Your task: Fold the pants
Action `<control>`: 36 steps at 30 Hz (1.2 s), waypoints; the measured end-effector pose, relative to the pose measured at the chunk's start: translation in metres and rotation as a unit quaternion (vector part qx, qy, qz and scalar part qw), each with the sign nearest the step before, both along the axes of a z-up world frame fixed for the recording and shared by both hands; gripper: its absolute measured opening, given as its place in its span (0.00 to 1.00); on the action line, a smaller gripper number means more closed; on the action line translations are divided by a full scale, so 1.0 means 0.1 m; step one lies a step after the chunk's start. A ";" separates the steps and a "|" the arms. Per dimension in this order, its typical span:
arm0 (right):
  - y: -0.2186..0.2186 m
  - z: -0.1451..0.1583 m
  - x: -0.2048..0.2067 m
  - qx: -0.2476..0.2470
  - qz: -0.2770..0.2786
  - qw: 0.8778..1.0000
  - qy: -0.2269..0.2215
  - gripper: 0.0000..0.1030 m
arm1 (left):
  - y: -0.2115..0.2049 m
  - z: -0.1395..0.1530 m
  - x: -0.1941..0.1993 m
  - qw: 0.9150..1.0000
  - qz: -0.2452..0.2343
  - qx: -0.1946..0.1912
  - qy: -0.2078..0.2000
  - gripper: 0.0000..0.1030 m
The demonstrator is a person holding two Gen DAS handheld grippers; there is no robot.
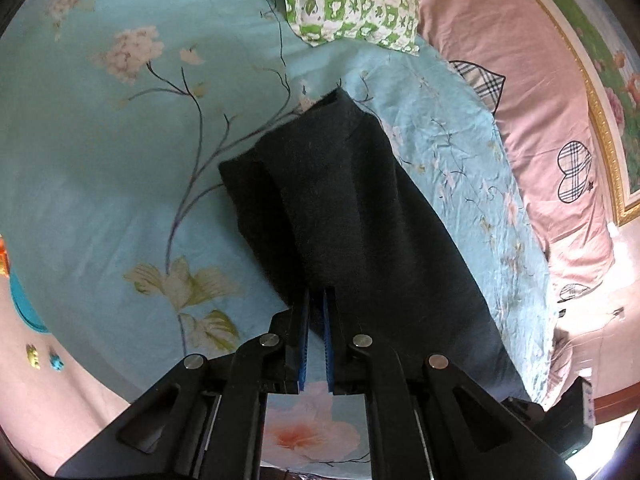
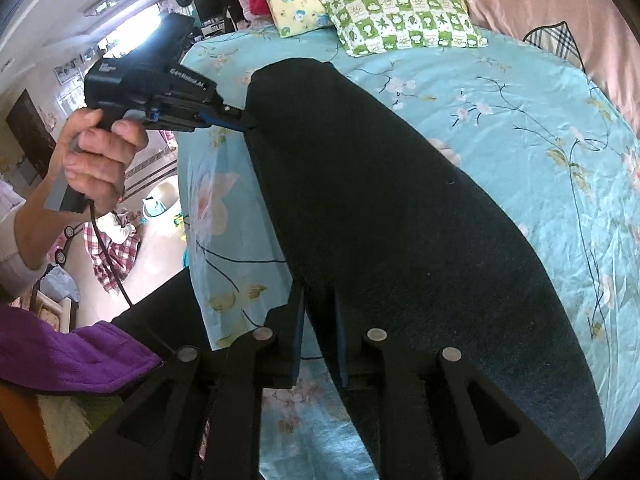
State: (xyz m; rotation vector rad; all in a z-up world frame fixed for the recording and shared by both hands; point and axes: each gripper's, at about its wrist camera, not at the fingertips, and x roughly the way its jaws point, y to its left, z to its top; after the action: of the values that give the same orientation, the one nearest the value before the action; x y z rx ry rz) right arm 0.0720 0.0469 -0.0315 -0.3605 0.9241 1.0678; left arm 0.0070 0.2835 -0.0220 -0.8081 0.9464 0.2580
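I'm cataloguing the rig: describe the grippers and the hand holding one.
Both the left gripper and right gripper are black linkages with silver round pivot pins and blue-padded fingers. The left one's boxy black body carries white lettering and trails a black cable. The bare hand has a white cuff.

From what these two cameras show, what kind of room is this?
Most likely a bedroom in a home. The dark pants lie on a bed with a floral turquoise sheet, a green checked pillow sits at its head, and a pink quilt lies alongside.
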 end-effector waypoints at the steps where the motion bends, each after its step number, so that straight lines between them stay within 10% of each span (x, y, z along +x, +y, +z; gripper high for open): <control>1: -0.01 0.01 0.01 0.003 -0.004 1.000 0.005 0.15 | 0.01 0.02 -0.02 1.000 0.003 0.003 -0.001 0.05; 17: -0.10 0.28 0.20 0.092 -0.040 0.993 0.066 0.15 | 0.20 0.13 -0.06 0.999 0.019 -0.020 -0.017 0.06; 27: -0.22 0.36 0.78 0.148 -0.135 0.975 0.097 0.15 | 0.30 0.14 0.03 0.999 0.041 -0.024 -0.017 0.24; 36: -0.03 0.04 1.55 0.090 -0.182 0.970 0.137 0.15 | 0.39 -0.04 0.08 0.998 0.061 -0.014 0.016 0.35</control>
State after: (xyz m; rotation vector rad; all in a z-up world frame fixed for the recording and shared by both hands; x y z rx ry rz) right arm 0.2268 0.0442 -0.0279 0.1109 1.0787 0.8628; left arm 0.0150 0.3228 -0.0256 -0.8918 0.9342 0.3648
